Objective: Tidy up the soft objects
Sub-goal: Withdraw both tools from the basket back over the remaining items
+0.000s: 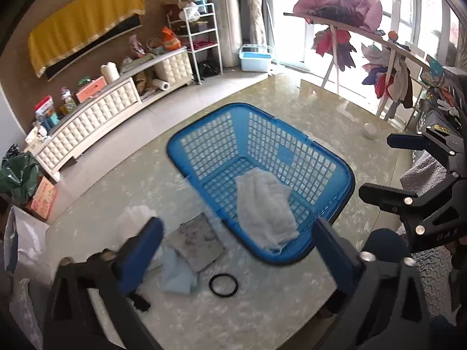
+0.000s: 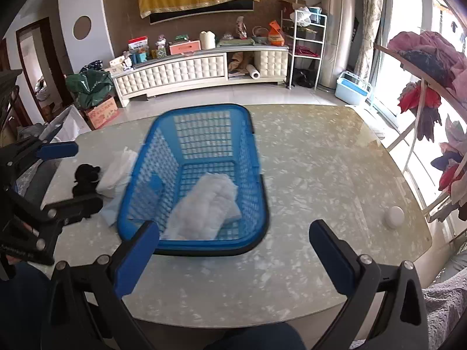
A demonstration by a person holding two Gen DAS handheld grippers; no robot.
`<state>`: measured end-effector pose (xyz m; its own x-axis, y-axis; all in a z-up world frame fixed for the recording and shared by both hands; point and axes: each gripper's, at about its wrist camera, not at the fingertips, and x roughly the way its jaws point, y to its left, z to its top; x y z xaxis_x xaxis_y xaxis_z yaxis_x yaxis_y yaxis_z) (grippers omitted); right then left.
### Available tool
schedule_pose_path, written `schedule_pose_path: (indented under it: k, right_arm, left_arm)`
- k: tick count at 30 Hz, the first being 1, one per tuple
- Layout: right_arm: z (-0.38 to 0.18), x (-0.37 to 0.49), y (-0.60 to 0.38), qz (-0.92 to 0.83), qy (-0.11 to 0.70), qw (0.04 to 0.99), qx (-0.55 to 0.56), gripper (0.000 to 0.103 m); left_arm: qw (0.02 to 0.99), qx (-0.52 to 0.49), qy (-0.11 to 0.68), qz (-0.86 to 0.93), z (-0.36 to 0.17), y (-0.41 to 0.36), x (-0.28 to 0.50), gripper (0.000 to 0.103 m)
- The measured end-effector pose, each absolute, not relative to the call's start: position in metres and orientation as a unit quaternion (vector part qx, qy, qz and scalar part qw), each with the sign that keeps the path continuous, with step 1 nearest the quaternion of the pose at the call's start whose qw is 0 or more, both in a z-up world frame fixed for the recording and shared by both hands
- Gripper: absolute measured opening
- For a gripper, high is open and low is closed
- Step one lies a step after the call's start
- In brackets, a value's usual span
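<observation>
My left hand-held gripper (image 1: 236,250): 2 blue-padded jaws spread wide, nothing between them, poised above the near rim of the basket. My right hand-held gripper (image 2: 233,248): jaws likewise apart and empty, over bare bench. Blue basket (image 1: 210,145): rigid plastic, open lattice walls, rounded corners. Inside it, 1 white cloth (image 1: 262,207), fluffy and loosely folded, lying near the front wall. Left of the basket on the bench (image 2: 321,175): 1 crumpled white cloth (image 2: 116,169), 1 thin pale blue cloth (image 1: 178,274), 1 flat grey square pad (image 1: 195,242), 1 small black soft item (image 2: 86,178), 1 black ring (image 1: 223,284). My judgement: next pick is one of the remaining cloths; pinch a raised fold, not a flat edge, and lift clear of the rim before releasing.
</observation>
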<state>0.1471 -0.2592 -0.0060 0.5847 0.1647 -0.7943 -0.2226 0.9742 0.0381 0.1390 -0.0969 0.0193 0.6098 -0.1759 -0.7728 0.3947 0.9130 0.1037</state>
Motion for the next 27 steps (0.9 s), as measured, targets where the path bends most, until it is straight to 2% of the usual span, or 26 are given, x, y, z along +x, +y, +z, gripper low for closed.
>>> schedule_pose_path:
  k: [14, 27]
  right_arm:
    - [0.011, 0.130, -0.206, 0.150, 0.418, 0.894, -0.057, 0.103]
    - [-0.001, 0.131, -0.129, 0.218, 0.418, 0.876, -0.097, 0.103]
  left_arm:
    - [0.910, 0.096, 0.383, -0.125, 0.028, -0.026, 0.092, 0.103]
    - [0.918, 0.048, 0.388, -0.068, 0.017, 0.048, 0.069, 0.103]
